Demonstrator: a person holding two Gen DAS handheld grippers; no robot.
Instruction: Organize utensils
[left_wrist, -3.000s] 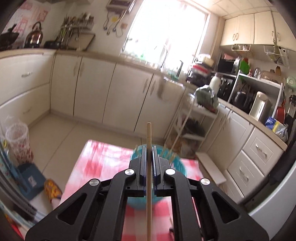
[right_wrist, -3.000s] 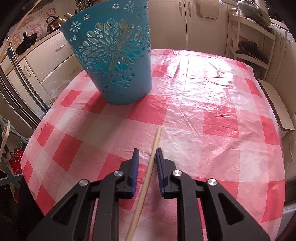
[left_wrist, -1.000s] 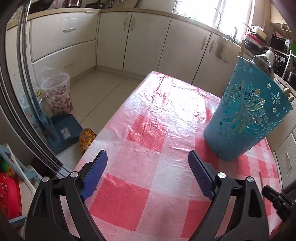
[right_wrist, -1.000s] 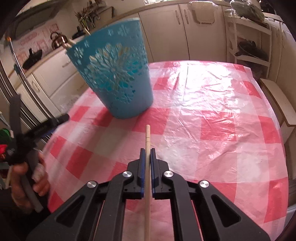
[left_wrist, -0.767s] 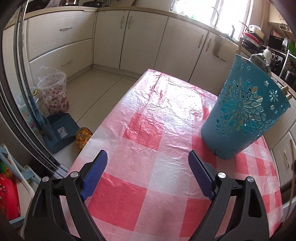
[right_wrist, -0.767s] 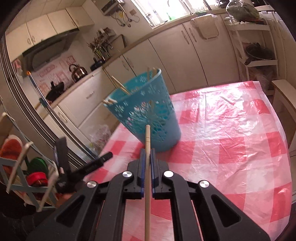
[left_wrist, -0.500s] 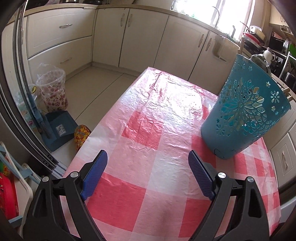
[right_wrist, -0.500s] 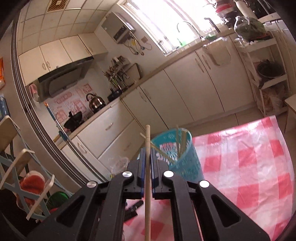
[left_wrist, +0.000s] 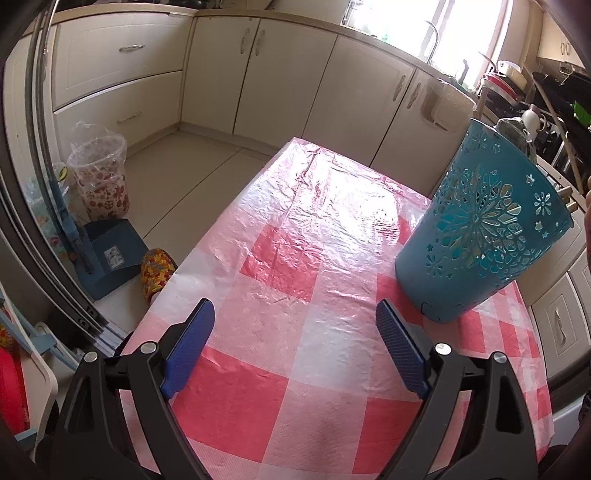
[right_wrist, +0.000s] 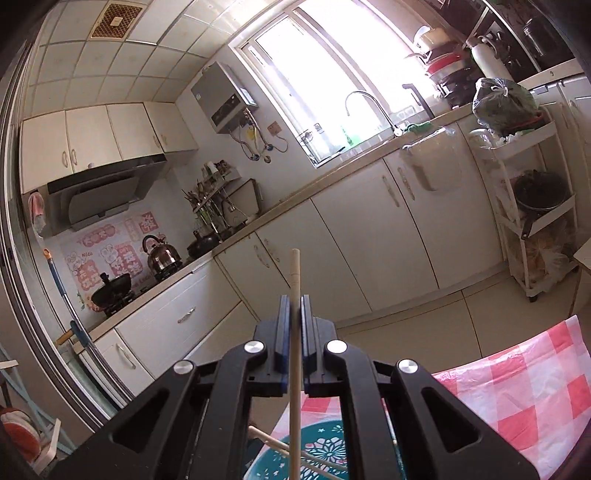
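Right claw (right_wrist: 294, 306) clamps a chopstick (right_wrist: 294, 332) upright; blue basket (right_wrist: 325, 458) seemingly directly beneath it. Left claw (left_wrist: 295, 343) wide open, empty, basket to its right.

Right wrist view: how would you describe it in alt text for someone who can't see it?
A black two-finger tool clamps a long pale wooden chopstick upright above a teal perforated plastic basket holding more chopsticks. Behind are cream kitchen cabinets and a bright window.

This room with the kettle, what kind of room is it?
Most likely a home kitchen: a kettle sits on the stove under a range hood, and a sink tap stands by the window, with cabinets all around.
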